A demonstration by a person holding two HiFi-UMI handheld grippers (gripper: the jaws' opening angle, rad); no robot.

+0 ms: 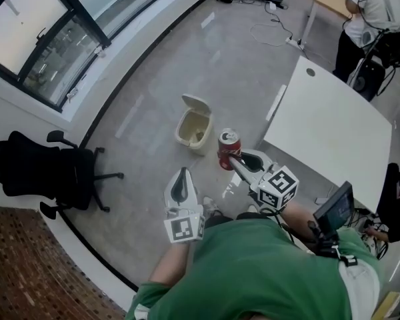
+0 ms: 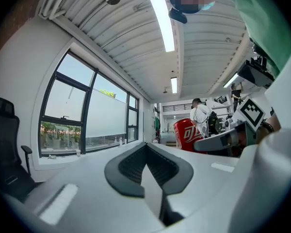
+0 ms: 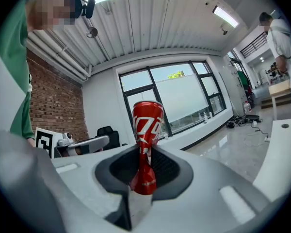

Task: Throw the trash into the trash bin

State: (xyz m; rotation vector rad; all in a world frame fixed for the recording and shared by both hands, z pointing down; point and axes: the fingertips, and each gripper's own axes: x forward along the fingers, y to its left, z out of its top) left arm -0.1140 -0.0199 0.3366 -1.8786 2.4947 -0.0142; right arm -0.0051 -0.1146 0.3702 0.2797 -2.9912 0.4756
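Note:
A red soda can (image 1: 228,149) is squeezed at its lower part between the jaws of my right gripper (image 1: 241,162), held in the air just right of the bin. In the right gripper view the can (image 3: 146,144) stands crushed and upright in my right gripper (image 3: 144,174). The trash bin (image 1: 194,129) is small and cream, with its lid tipped up, on the grey floor ahead. My left gripper (image 1: 182,184) is shut and empty, lower left of the can. In the left gripper view my left gripper (image 2: 146,165) shows jaws together and the can (image 2: 188,134) at the right.
A white table (image 1: 333,132) stands at the right, close to the can. A black office chair (image 1: 43,172) is at the left by the window wall. Another person (image 1: 373,19) stands at the far right. Cables (image 1: 273,19) lie on the floor farther off.

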